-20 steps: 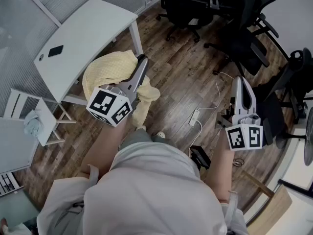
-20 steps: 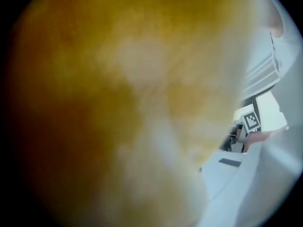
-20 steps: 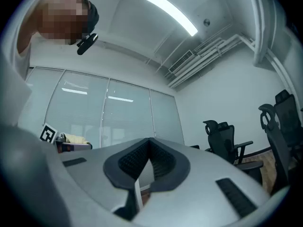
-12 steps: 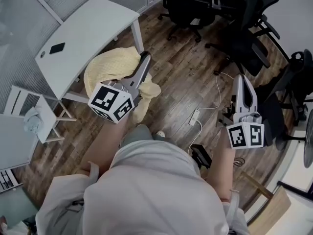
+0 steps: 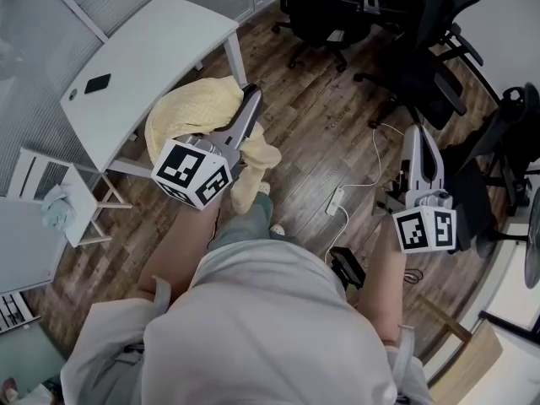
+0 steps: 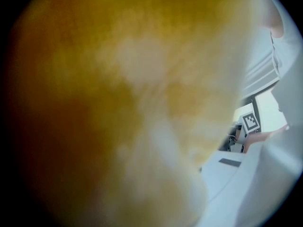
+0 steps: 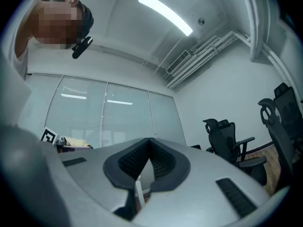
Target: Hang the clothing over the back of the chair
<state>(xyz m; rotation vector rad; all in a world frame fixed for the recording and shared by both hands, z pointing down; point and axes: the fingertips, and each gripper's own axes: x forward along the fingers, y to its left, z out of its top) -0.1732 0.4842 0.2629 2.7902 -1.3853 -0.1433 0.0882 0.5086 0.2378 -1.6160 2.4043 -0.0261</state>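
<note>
left gripper point(image 5: 250, 105) tip: buried in yellow clothing point(image 5: 190, 112) | left gripper view: all blur (jaws hidden)

The desk point(image 5: 160, 49) stands at the upper left of the head view, with a phone point(image 5: 97, 83) lying on it near its left end. The clothing point(image 5: 194, 112) hangs just beside the desk's near edge, at the left gripper point(image 5: 251, 101). A power strip point(image 5: 336, 201) lies on the floor point(image 5: 312, 133) between the left gripper and the right gripper point(image 5: 415, 135). Office chairs point(image 5: 325, 11) crowd the top and right.
</note>
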